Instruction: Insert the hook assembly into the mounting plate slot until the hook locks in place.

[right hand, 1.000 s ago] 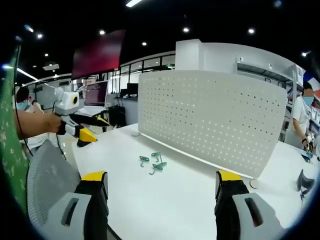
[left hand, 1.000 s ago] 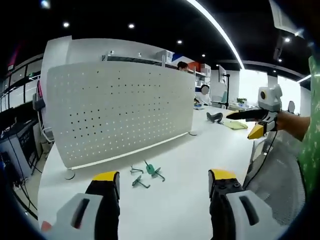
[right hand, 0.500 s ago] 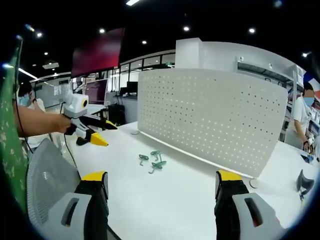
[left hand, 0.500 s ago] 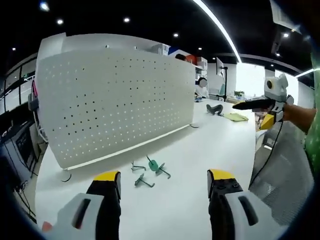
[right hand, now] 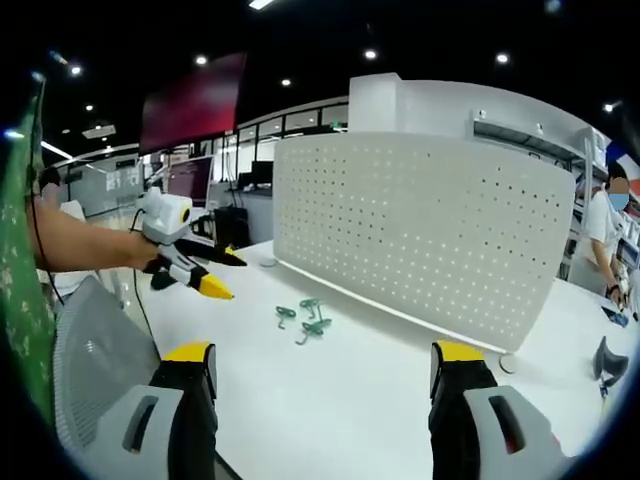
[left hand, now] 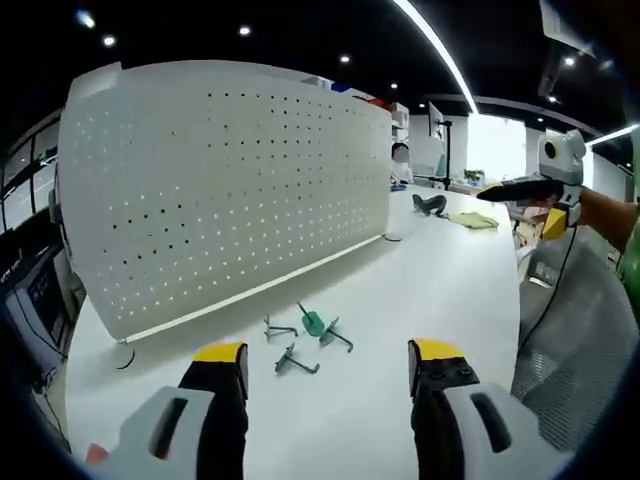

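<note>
A big white table [left hand: 430, 290] holds a tall white board full of holes [left hand: 225, 190] and small green metal hooks [left hand: 312, 335] beside it.

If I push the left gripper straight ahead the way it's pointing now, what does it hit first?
Most likely the hooks lying on the white table, straight ahead between the left gripper fingers. Past them stands the pegboard. Depth is hard to judge through the fisheye.

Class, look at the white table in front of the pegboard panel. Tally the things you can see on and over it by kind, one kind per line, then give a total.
Metal hooks: 3
Perforated pegboard panel: 1
Handheld grippers (left gripper, right gripper): 2
Total: 6
</note>
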{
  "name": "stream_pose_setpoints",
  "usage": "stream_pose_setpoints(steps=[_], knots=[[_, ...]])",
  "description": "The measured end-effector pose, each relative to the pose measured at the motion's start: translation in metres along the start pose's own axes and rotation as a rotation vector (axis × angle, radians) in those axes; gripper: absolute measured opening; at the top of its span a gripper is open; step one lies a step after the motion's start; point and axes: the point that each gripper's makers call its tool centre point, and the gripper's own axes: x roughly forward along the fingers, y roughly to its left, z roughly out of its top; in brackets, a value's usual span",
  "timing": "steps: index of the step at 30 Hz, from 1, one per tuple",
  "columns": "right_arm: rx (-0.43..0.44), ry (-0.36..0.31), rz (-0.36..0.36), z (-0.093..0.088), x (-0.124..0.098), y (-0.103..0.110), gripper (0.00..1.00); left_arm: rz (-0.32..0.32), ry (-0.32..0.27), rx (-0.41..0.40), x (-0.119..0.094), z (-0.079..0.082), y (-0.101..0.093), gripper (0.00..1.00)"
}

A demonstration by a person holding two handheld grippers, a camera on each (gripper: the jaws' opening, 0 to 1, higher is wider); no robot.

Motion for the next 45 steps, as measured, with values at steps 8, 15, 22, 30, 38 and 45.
stream_pose_setpoints(steps=[8, 15, 22, 30, 38, 45], knots=[[0.004, 0.011, -0.001, -0.003, 0.002, -0.002, 0.89, 0.009, 0.029, 0.010, 0.013, -0.011, 0.013, 0.62], [0.011, 0.021, -0.006, -0.006, 0.005, -0.005, 0.89, 0.001, 0.049, 0.026, 0.025, -0.016, 0.017, 0.58], [0.012, 0.030, -0.008, -0.007, 0.008, -0.008, 0.89, 0.006, 0.065, 0.021, 0.036, -0.025, 0.027, 0.55], [0.014, 0.044, -0.009, -0.010, 0.011, -0.010, 0.89, 0.002, 0.101, 0.020, 0.047, -0.037, 0.037, 0.51], [0.011, 0.050, -0.011, -0.009, 0.013, -0.013, 0.89, -0.016, 0.112, 0.033, 0.057, -0.042, 0.039, 0.45], [0.006, 0.055, -0.016, -0.008, 0.014, -0.015, 0.89, -0.023, 0.119, 0.034, 0.063, -0.048, 0.041, 0.40]])
